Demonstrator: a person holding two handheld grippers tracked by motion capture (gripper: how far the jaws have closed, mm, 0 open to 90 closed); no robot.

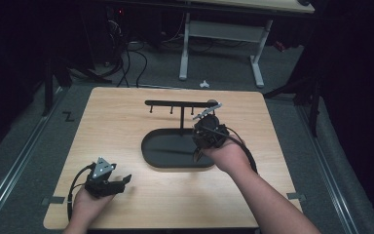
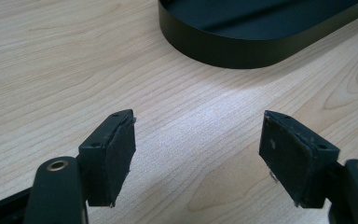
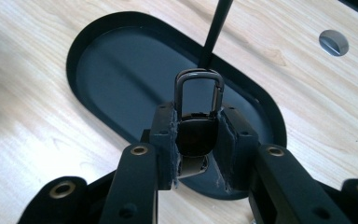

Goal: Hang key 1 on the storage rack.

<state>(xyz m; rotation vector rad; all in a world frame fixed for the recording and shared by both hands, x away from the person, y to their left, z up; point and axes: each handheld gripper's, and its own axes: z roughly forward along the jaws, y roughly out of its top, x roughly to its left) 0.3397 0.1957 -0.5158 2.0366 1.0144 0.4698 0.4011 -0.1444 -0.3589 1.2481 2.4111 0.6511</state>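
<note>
- Black metal clip (image 3: 198, 116) with a rounded loop on top, clamped between the right gripper (image 3: 198, 135) pads; both pads press its dark lower body, loop sticks up past the fingertips.
- Right gripper view: clip sits over the black oval tray (image 3: 93, 42), just in front of the thin black post (image 3: 216, 28) rising from the tray.
- High view: right gripper (image 1: 208, 134) is over the tray's right end (image 1: 148, 146), near the post (image 1: 181, 119) and under the right part of the hook bar (image 1: 175, 103).
- Hook bar runs level across the top of the stand, small pegs hang below it; the gripper's grey plate sits just by the bar's right end.
- Left gripper (image 1: 108, 181) rests low on the light wood table (image 1: 126, 209), front left, well apart from the tray; jaws apart, nothing between them.
- Left gripper view: pads (image 2: 121, 154) spread wide over bare wood, tray's curved wall (image 2: 223, 51) ahead, clear gap of table before it.
- Room: wide bare wood left of the tray and along the front edge; right strip between tray and table edge is narrower, right forearm crosses it.
- Far edge: strip of table behind the stand is open; round silver disc (image 3: 333, 42) set in the wood beyond the tray in the right gripper view.
- Tray rim is a low upright wall, floor inside flat and dark.
</note>
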